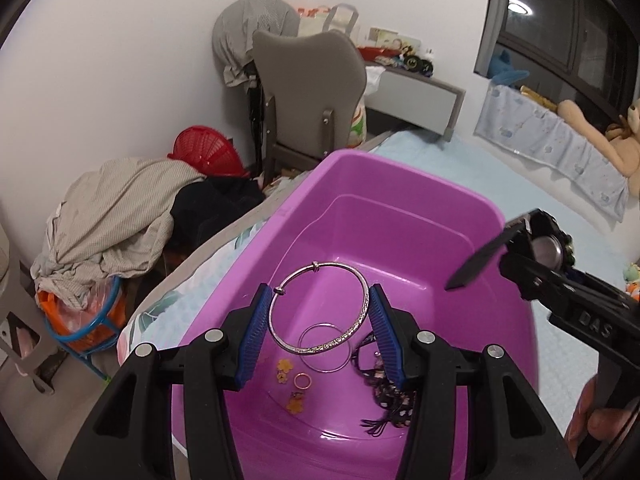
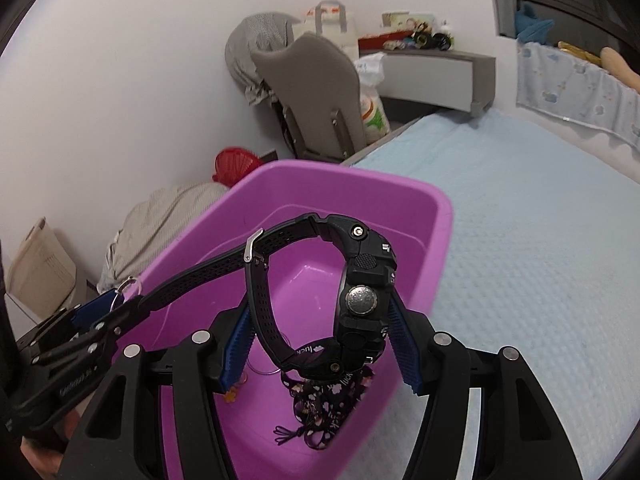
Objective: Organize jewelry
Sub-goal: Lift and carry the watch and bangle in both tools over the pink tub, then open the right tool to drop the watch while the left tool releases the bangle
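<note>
Left wrist view: bed (image 1: 460, 168) carries the purple tub (image 1: 280, 224) at its edge, so both hands can reach in from the same side. Tub is the collection point; thin hoop (image 1: 326, 347), small ring (image 1: 303, 380), orange earrings (image 1: 285, 365) and a patterned dark ribbon (image 1: 390, 392) already lie on its floor. Left gripper (image 1: 318, 332) is clamped across the silver bangle (image 1: 319, 309), blue pads on opposite sides of the ring, which is the only stable way to pinch a hoop; bangle hangs over the tub floor, looks ready to drop. Right gripper (image 1: 532, 252) comes in from the right with the watch (image 1: 544, 246). Right wrist view: right gripper (image 2: 320, 320) grips the watch (image 2: 356, 292) across case and buckled strap loop, loop upright, free strap tail sticking out left toward the left gripper (image 2: 100, 312). Watch sits above the tub (image 2: 424, 216) interior, likely next in. Risk: the two grippers crowd the same opening.
</note>
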A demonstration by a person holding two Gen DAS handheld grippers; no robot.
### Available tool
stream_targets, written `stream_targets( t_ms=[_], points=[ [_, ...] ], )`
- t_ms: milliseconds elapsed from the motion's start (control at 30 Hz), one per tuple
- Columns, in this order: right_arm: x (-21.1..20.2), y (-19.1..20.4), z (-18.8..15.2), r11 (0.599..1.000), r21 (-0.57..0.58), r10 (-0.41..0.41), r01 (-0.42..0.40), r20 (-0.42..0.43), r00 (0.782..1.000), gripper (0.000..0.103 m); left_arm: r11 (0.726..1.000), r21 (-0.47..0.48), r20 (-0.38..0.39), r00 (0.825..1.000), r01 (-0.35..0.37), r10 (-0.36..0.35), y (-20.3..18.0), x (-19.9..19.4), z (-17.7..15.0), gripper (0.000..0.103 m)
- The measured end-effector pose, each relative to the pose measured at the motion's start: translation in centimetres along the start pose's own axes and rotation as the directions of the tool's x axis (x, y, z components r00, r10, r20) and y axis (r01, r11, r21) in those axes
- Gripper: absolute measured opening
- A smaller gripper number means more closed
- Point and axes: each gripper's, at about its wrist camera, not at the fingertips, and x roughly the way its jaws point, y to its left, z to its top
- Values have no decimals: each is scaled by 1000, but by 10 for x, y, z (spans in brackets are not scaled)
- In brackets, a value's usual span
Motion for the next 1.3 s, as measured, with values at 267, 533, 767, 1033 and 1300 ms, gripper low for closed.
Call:
stream_targets(
  t_ms=[267,533,767,1033,1300],
  points=[
    [44,8,13,999,-34,-1,-2,-83,997,58,1000,-2,-59,998,-23,23,3,23,2,48],
    [65,4,19,999,-36,-27,23,-136,990,59,999,9,-96,994,-53,54,-3,37,5,49],
    [71,1,21,998,-42,-58,52,-154,986,59,996,12,-117,989,-87,88,-2,41,7,50],
    [68,0,24,996,-36,-86,82,-147,985,72,996,-17,-125,988,-92,89,2,39,8,80],
    [56,-3,21,997,-18,-73,71,-127,989,72,995,-14,-104,989,-104,102,-2,31,8,87]
  ],
)
